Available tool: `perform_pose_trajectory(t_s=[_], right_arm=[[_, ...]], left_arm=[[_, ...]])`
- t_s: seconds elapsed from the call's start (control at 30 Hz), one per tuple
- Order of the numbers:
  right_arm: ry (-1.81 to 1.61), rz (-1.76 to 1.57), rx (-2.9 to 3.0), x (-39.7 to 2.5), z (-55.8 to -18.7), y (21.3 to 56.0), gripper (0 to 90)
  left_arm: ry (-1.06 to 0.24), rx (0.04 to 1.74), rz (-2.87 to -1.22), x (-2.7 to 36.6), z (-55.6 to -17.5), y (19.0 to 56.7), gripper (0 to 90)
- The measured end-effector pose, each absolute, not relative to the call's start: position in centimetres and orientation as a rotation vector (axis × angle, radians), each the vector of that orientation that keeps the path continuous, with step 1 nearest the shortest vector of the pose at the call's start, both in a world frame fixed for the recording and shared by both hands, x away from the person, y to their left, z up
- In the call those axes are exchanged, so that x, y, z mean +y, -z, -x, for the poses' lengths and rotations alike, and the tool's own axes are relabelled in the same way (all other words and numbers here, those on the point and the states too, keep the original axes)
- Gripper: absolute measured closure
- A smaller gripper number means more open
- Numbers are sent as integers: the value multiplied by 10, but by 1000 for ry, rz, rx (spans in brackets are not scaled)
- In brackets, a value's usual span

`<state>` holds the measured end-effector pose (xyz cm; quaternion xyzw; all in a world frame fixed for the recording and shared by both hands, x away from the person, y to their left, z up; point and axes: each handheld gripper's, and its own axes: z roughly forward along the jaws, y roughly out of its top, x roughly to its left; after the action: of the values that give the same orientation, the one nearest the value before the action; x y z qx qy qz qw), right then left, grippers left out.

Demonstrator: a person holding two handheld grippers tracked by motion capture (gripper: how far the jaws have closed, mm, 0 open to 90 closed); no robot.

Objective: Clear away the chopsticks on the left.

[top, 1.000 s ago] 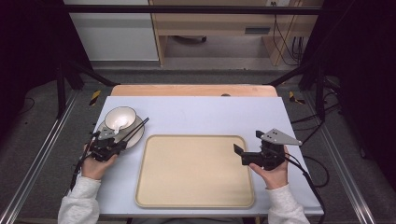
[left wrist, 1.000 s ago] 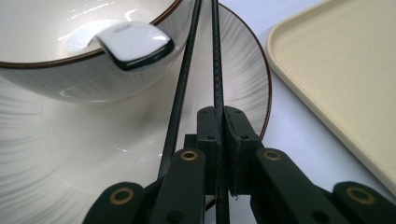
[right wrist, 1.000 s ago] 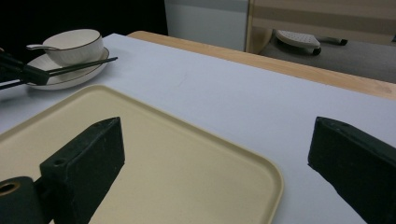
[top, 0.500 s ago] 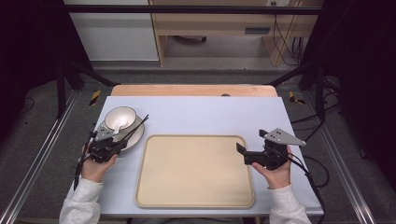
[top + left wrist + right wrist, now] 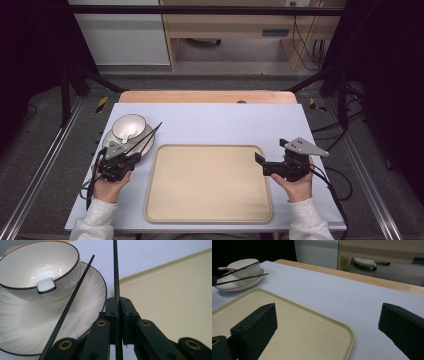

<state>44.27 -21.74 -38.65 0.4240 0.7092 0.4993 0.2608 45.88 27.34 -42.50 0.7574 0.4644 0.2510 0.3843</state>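
Observation:
A white bowl (image 5: 128,126) with a dark rim stands on a white plate (image 5: 145,145) at the table's left, and a white spoon (image 5: 46,286) rests inside it. My left gripper (image 5: 130,155) is at the plate's near edge, shut on one black chopstick (image 5: 116,277) that points up and away over the plate. A second black chopstick (image 5: 75,295) lies slanted across the plate beside the bowl. My right gripper (image 5: 262,165) is open over the right edge of the beige tray (image 5: 207,200), with nothing between its jaws.
The light blue table top (image 5: 220,125) has a wooden strip (image 5: 205,96) along its far edge. Metal frame rails (image 5: 45,165) run down both sides. Beyond the table are the floor and a wooden bench (image 5: 382,255).
The left gripper has shifted slightly toward the near edge with the chopstick held in it. The right gripper has barely moved.

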Motion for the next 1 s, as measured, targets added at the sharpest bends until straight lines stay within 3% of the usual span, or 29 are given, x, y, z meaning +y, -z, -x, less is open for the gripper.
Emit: perform_pose_trajectory(t_s=[1.0], right_arm=[[-1382, -1151, 1913, -220, -441, 384, 27]], left_arm=[[-699, 1347, -1688, 210, -405, 426, 851]])
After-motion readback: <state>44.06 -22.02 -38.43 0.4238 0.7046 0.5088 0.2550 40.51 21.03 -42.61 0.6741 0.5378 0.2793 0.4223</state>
